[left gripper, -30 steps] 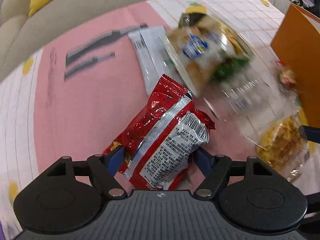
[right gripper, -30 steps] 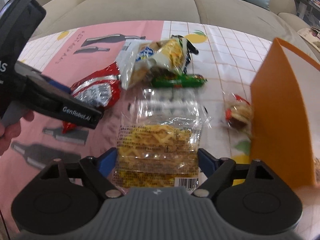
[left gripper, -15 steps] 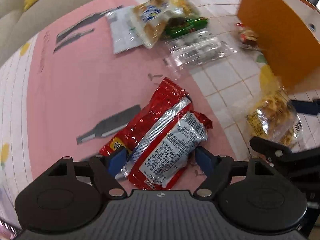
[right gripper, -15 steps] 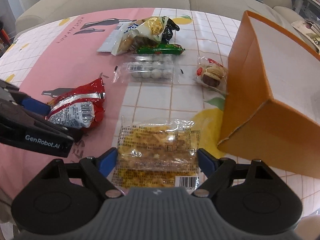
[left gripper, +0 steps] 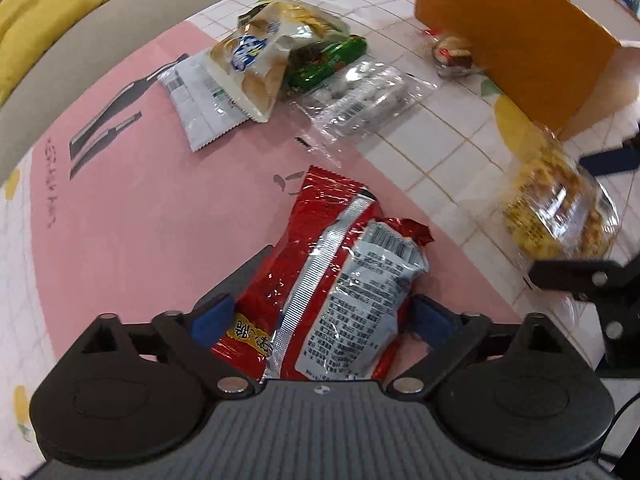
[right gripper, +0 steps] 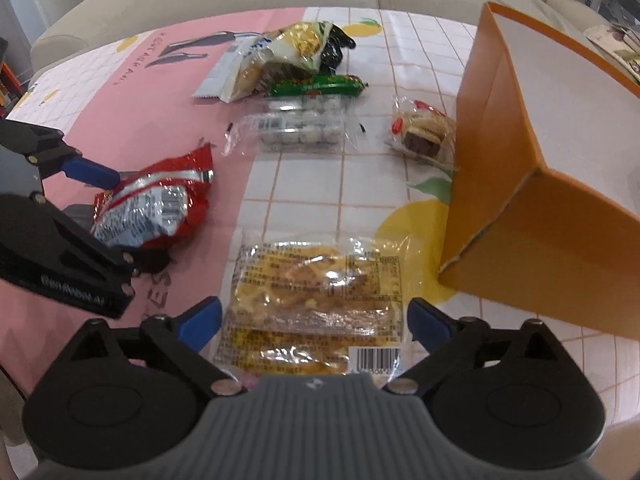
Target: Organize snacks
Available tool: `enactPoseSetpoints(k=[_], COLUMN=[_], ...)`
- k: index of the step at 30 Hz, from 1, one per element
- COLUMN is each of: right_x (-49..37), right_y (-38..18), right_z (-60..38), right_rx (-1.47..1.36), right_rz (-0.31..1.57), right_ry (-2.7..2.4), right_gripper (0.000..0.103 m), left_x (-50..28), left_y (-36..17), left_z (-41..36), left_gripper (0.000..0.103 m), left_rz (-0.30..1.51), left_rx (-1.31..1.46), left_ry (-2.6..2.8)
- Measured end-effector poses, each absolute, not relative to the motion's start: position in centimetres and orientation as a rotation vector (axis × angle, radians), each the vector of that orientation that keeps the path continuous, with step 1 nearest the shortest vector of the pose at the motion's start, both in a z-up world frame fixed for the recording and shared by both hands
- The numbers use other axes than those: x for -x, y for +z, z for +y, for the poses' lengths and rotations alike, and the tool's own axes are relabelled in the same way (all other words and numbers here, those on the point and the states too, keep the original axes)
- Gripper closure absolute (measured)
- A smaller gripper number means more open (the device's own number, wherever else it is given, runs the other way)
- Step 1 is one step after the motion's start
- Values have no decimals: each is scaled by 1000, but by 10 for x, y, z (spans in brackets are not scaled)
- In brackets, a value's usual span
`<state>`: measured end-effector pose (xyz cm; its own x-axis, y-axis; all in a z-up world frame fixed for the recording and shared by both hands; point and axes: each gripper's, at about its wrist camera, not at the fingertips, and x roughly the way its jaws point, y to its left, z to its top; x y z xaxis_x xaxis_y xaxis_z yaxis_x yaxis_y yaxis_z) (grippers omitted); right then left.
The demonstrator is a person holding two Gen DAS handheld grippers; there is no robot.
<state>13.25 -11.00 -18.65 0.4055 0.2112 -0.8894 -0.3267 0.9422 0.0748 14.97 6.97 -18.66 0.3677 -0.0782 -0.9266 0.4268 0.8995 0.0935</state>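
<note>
I note both the left gripper (left gripper: 320,320) and right gripper (right gripper: 314,322) opening, pads clear of the red packet (left gripper: 328,292) and yellow packet (right gripper: 316,316) (box (right gripper: 532,184) at two o'clock); reclosing may pinch only slack film and slip.

Left wrist view: yellow snack bag (left gripper: 556,208) is motion-blurred, print unreadable, and the right gripper's black linkage covers its lower right corner. Orange box (left gripper: 516,36) is cut off by the top and right edges, inside not visible. The red snack packet (left gripper: 332,280) has its near end hidden behind the camera housing; can't tell whether the blue fingers (left gripper: 212,316) touch it. Right wrist view: the yellow bag's near edge goes under the housing, barcode partly cut. The box runs off the right edge. Dark wrapper (right gripper: 340,46) behind the chip bag (right gripper: 280,56) is mostly covered, contents unclear. Small wrapped cake (right gripper: 424,132) label too small to read.
</note>
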Motion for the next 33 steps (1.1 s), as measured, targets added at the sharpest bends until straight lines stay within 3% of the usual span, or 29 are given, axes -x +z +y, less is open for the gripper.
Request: enactPoseSetpoints(k=[5,11,18,22,33], right_x=[-130,-126,-125,-125,-116], right_y=[-188,-186,-177,-170,-138], right_z=[-108,-101,-106,-111,-134], right_rx=[128,162,136,106,-20], right_rz=[1096,1071,1057,1039,997], right_ry=[341,340,335,343,374], right_gripper=[7,18,26,28,29], left_x=[-149,-144,-138,-131,-102], left_y=[-192,-188,-182,-178,-130], left_z=[81,81,85,81,72], left_gripper=[0,0,12,18,20], left_rz=[1117,1104,1096,1083,998], left_rx=[-237,-191,-109,-106,60], left_ry=[-326,-285,-233,-197,-176])
